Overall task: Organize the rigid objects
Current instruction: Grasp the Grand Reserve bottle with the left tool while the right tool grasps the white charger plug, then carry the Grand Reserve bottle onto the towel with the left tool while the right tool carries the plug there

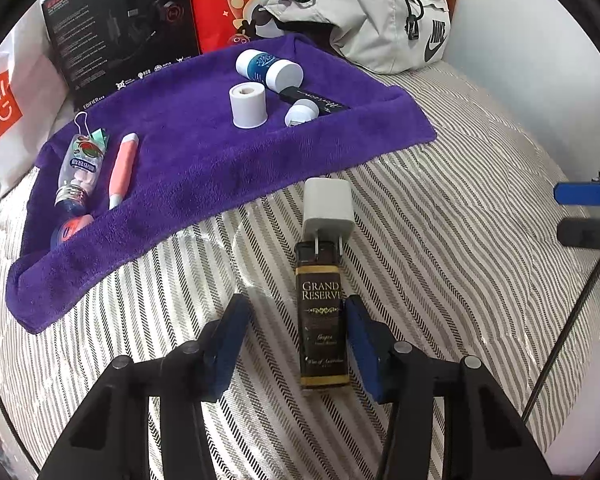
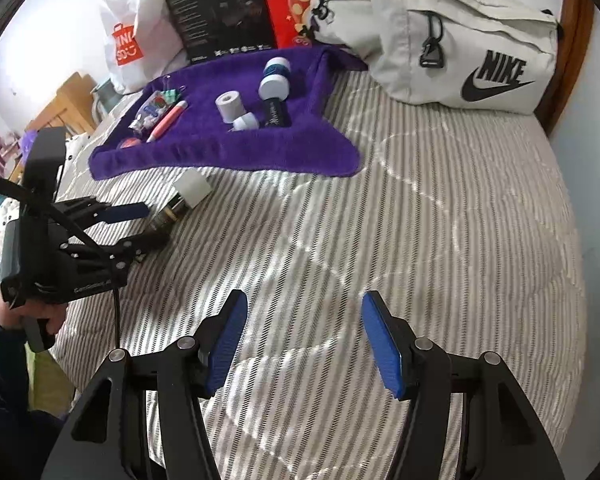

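Bottle [image 1: 321, 320], dark, gold-labelled, lies flat on striped bed [image 1: 440, 240], lower centre of left wrist frame, white charger [image 1: 328, 208] touching its far end. Left gripper [image 1: 294, 344] spread wide, bottle between fingers, close to right pad; no contact visible. Shift slightly right to centre, close on mid-label, lift straight so charger stays put. Likely goal: purple towel [image 1: 204, 168], upper left. Right gripper [image 2: 304, 344] apart, empty, over bare bed.

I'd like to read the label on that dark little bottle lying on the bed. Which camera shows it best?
The left wrist view: the dark bottle lies lengthwise between the open left hand-held gripper, its "Grand Reserve" label readable. In the right wrist view it is small, at the left, mostly hidden behind the white charger and that gripper.
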The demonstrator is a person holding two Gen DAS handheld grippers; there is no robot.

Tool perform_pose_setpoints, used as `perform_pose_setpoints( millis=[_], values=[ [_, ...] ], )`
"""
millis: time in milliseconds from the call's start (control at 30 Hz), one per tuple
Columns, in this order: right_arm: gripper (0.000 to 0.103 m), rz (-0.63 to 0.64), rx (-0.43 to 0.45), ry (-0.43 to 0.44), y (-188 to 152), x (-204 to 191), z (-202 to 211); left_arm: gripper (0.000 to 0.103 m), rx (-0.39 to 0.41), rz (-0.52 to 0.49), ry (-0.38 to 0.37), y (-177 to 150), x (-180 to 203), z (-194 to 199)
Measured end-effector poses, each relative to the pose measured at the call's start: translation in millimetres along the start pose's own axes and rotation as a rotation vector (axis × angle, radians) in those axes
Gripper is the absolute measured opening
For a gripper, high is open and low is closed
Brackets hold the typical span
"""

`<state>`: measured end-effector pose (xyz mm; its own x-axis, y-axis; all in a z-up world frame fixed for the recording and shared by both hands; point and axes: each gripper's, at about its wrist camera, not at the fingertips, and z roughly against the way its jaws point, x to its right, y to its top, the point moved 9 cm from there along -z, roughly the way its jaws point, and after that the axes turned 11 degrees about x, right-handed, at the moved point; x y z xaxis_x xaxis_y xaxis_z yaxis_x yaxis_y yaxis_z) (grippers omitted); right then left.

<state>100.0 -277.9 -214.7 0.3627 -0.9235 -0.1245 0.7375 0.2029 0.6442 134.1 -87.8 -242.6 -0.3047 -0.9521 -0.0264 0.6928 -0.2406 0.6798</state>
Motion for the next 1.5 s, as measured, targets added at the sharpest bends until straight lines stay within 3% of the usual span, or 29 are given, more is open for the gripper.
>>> perform_pose_setpoints(
  millis=[33, 67, 100, 300, 500, 800, 1033, 1333, 1500],
  values=[
    [0.059, 0.002, -0.003, 0.004, -0.4, -2.5, -1.7, 0.041, 0.004, -0.004, -0.005, 0.0, 1.7, 0.2],
    [0.059, 0.005, -0.004, 0.006, 0.0, -4.5, -2.6, 0.027, 0.009, 0.002, -0.014, 0.0, 3.1, 1.2],
    [0.059, 0.009, -0.007, 0.012, 0.1, -8.3, -4.7, 0.023, 0.016, 0.021, -0.026, 0.2, 3.3, 2.1],
    [0.059, 0.034, 0.001, 0.08, 8.5, -39.0, -20.0, 0.023, 0.007, 0.05, -0.045, -9.1, -4.6, 7.4],
    [0.059, 0.148, 0.014, 0.134, 21.1, -83.2, -54.7, 0.023, -0.017, 0.079, 0.018, -25.1, -41.2, 20.1],
    [0.059, 0.428, 0.027, 0.079, 35.0, -112.8, -107.2, 0.023, -0.024, 0.157, 0.004, -38.7, -66.8, 29.6],
    [0.059, 0.421, 0.057, 0.154, 46.9, -122.0, -119.2, 0.023, -0.026, 0.176, -0.015, -40.6, -68.7, 29.5],
    [0.059, 0.329, 0.067, 0.105, 50.7, -128.3, -123.4, 0.023, -0.024, 0.178, -0.021, -40.6, -69.2, 30.1],
    [0.044, 0.304, 0.086, 0.078, 53.8, -128.2, -122.9, 0.023, -0.02, 0.179, -0.021, -40.7, -68.7, 30.3]
  ],
)
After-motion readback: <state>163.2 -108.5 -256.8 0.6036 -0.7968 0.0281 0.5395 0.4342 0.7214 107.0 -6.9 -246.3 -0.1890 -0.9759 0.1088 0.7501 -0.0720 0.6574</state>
